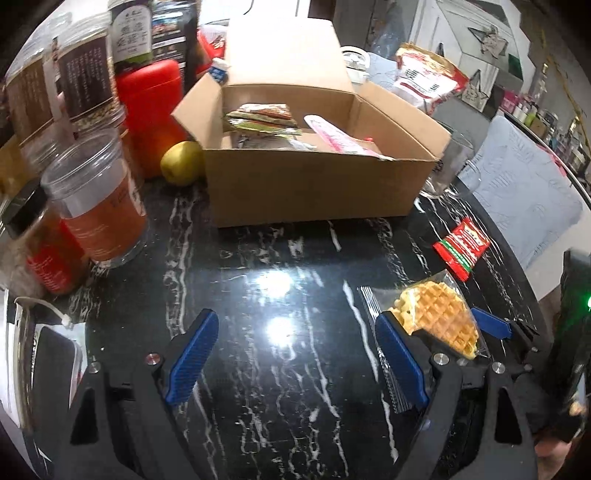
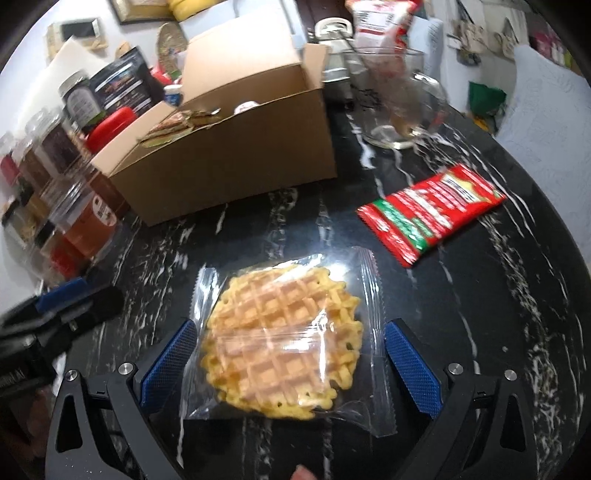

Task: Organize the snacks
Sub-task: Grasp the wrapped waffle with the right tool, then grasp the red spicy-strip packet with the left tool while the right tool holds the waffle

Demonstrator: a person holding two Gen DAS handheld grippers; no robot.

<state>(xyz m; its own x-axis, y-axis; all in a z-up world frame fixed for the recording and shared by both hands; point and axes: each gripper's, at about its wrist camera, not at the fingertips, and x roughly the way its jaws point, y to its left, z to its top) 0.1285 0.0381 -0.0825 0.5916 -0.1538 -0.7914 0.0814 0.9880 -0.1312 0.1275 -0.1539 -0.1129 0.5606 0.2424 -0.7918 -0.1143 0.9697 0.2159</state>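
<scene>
Right gripper (image 2: pixel 290 354) spread around a wrapped waffle (image 2: pixel 284 332).
Its fingers flank the packet, untouching, ready to pinch; left gripper (image 1: pixel 295 354) gapes empty beside it.

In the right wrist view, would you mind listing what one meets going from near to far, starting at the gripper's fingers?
Right gripper, open around the wrapped waffle → red snack packet on the black marble table → open cardboard box → glass mug → red-and-white snack bag.
</scene>
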